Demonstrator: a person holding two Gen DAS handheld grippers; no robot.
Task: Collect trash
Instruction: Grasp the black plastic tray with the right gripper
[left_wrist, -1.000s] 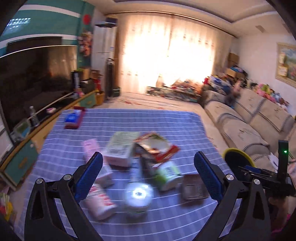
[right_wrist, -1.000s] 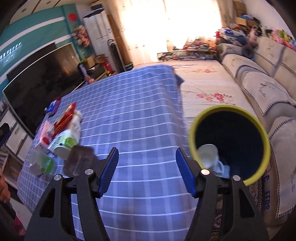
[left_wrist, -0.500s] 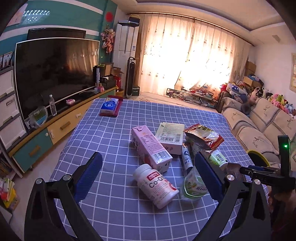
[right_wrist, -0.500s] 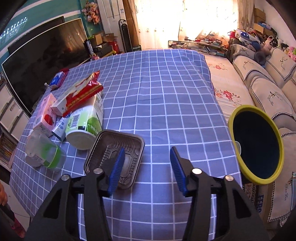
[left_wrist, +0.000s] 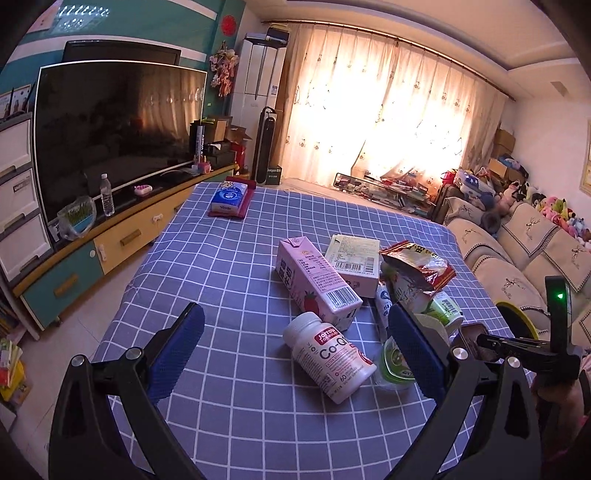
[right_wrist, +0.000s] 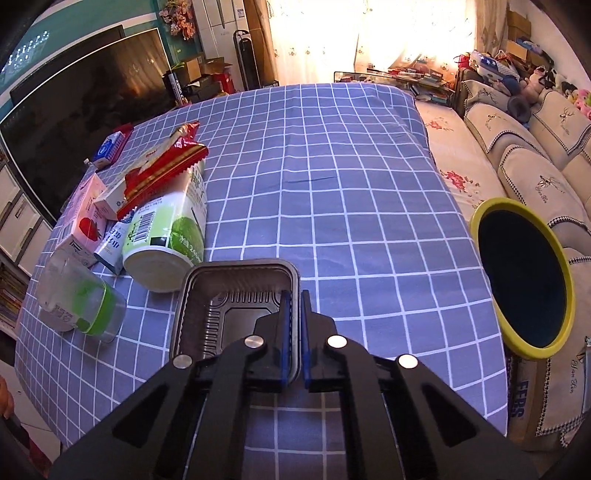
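Listing by view. Left wrist: left gripper (left_wrist: 291, 345) spread wide, holding nothing, above the checked tablecloth (left_wrist: 229, 280); one pink carton (left_wrist: 316, 282), one white pill bottle (left_wrist: 328, 356), one flat box (left_wrist: 354, 258), one red wrapper (left_wrist: 417, 264); bare cloth left of the pile.

Right wrist: right gripper (right_wrist: 293, 332) clamped on the near-right rim of one black tray (right_wrist: 221, 295); one green-labelled tub (right_wrist: 166, 232), one clear cup (right_wrist: 77, 299) beside it; one yellow-rimmed bin (right_wrist: 524, 277) past the table's right edge, open cloth between.

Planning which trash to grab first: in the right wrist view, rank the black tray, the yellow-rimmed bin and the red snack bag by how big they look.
1. Yellow-rimmed bin and black tray: they look alike, and the tray lies closest to the camera, so no ranking between them.
2. Red snack bag: smallest.
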